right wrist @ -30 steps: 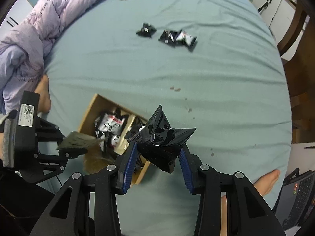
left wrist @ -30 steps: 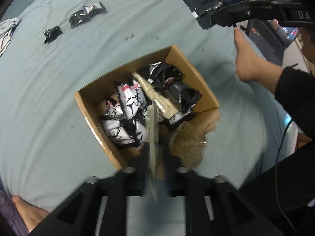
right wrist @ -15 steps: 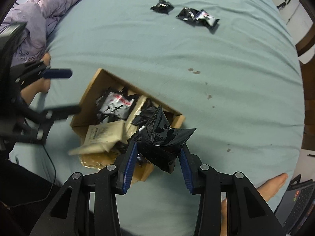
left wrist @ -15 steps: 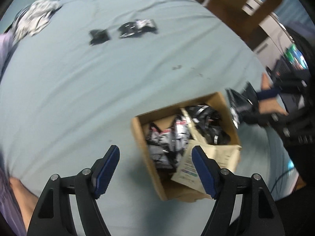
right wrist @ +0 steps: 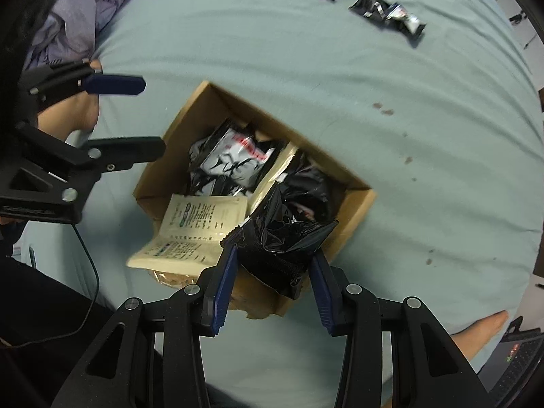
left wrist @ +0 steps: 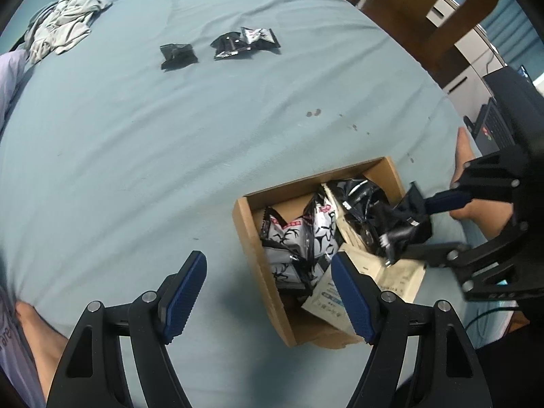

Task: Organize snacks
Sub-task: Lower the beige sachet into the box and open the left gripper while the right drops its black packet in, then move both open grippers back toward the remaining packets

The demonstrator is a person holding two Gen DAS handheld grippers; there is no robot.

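Observation:
A cardboard box (left wrist: 243,224) (right wrist: 163,166) sits on the blue bedsheet and holds several black-and-white snack packets (left wrist: 295,238) and a cream packet (left wrist: 387,272) (right wrist: 197,227) lying over its near edge. My left gripper (left wrist: 268,292) is open and empty, just left of the box. My right gripper (right wrist: 272,268) is shut on a black snack packet (right wrist: 282,241) and holds it over the box's near corner. It also shows in the left wrist view (left wrist: 414,224).
Three black snack packets (left wrist: 178,55) (left wrist: 244,39) (right wrist: 387,13) lie loose at the far side of the bed. A grey cloth (left wrist: 61,30), a purple blanket (right wrist: 68,23), a wooden chair (left wrist: 428,10), a laptop (left wrist: 496,125) and bare feet (right wrist: 476,333) ring the bed.
My left gripper let go of the cream packet into the box, opened and pulled back to the left. My right gripper moved down toward the box with the black packet.

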